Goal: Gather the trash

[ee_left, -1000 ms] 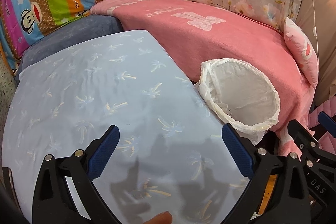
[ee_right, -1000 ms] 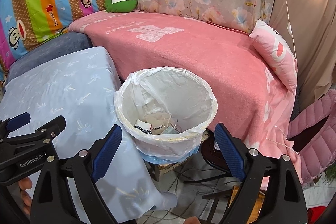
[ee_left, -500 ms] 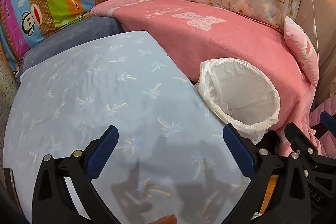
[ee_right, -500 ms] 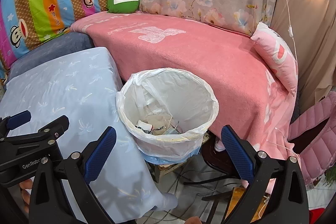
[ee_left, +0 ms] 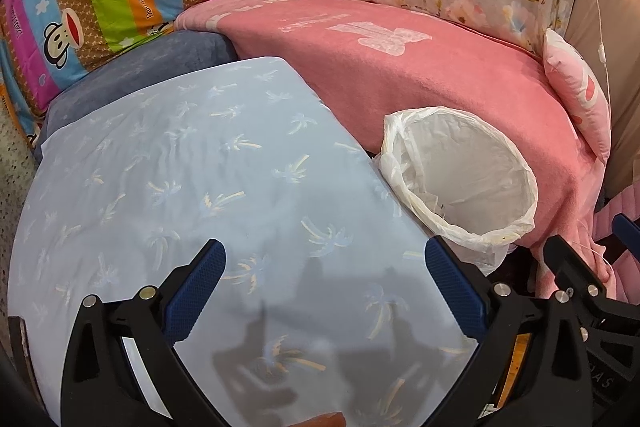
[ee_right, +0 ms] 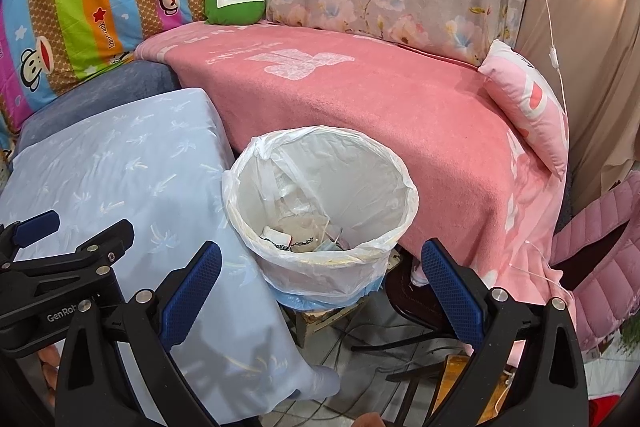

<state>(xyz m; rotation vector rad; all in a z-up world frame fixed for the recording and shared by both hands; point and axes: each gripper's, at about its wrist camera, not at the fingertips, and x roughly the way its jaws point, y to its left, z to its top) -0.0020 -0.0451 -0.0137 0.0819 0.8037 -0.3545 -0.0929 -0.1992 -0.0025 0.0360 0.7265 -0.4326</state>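
A round bin lined with a white plastic bag (ee_right: 394, 167) stands between the light blue cloth and the pink blanket. Several scraps of trash (ee_right: 296, 239) lie at its bottom. My right gripper (ee_right: 320, 263) hovers over the bin's near rim, open, with nothing between its blue pads (ee_right: 448, 281). In the left wrist view the same bin (ee_left: 516, 163) sits at the right, and my left gripper (ee_left: 324, 273) is open and empty above the blue cloth (ee_left: 192, 171). No loose trash shows on the cloth. The left gripper's body (ee_right: 60, 259) appears at the right view's left edge.
A pink blanket (ee_right: 360, 99) covers the seat behind the bin, with a pink pillow (ee_right: 528, 103) at its right end and a green cushion (ee_right: 234, 3) at the back. Cables and a wooden stool (ee_right: 320, 319) lie on the floor under the bin.
Both grippers stay open and empty. The right view has shifted slightly, with the bin now a little lower and nearer between its fingers. The left view has barely moved.
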